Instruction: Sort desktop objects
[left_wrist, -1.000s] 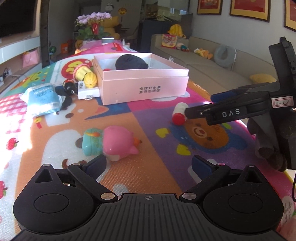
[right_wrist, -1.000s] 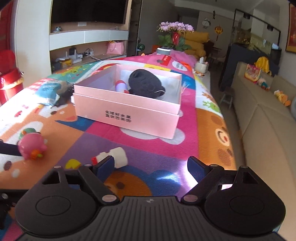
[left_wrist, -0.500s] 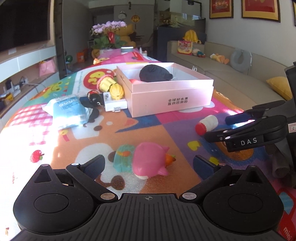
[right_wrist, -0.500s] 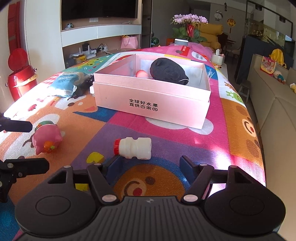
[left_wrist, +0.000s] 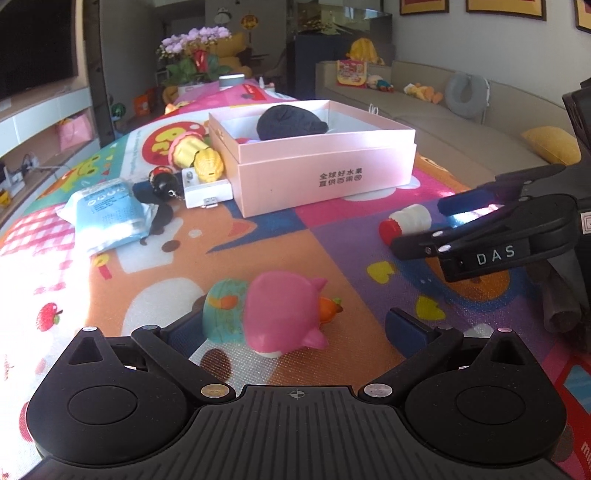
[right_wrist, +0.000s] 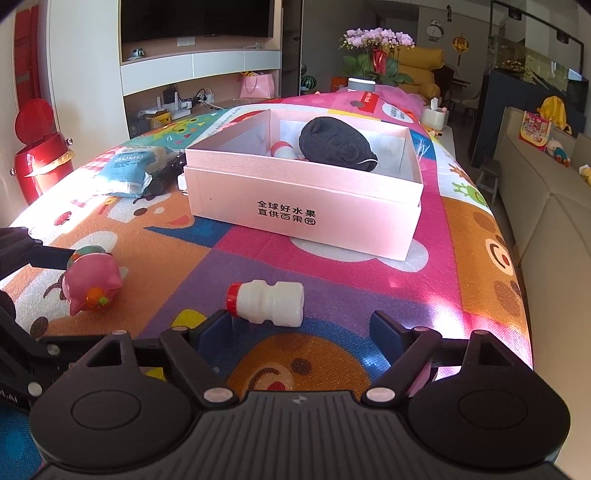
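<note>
A pink and teal pig toy (left_wrist: 273, 314) lies on the colourful mat between the tips of my open left gripper (left_wrist: 295, 328); it also shows in the right wrist view (right_wrist: 90, 284). A small white bottle with a red cap (right_wrist: 267, 302) lies on its side between the tips of my open right gripper (right_wrist: 299, 332); it also shows in the left wrist view (left_wrist: 406, 223). The open pink box (right_wrist: 306, 210) stands behind, holding a black cap (right_wrist: 336, 144) and a small bottle (right_wrist: 282, 149). The right gripper (left_wrist: 417, 229) shows in the left wrist view.
Left of the box (left_wrist: 325, 173) lie a blue pouch (left_wrist: 107, 210), a black keyring toy (left_wrist: 164, 181), a white case (left_wrist: 207, 192) and yellow toys (left_wrist: 195, 157). The mat's right edge (right_wrist: 517, 280) drops toward a sofa (right_wrist: 554, 192). A red bin (right_wrist: 37, 155) stands at the left.
Both grippers have moved forward and down: the pig toy now sits between the left fingertips, and the white bottle between the right fingertips. Both stay open.
</note>
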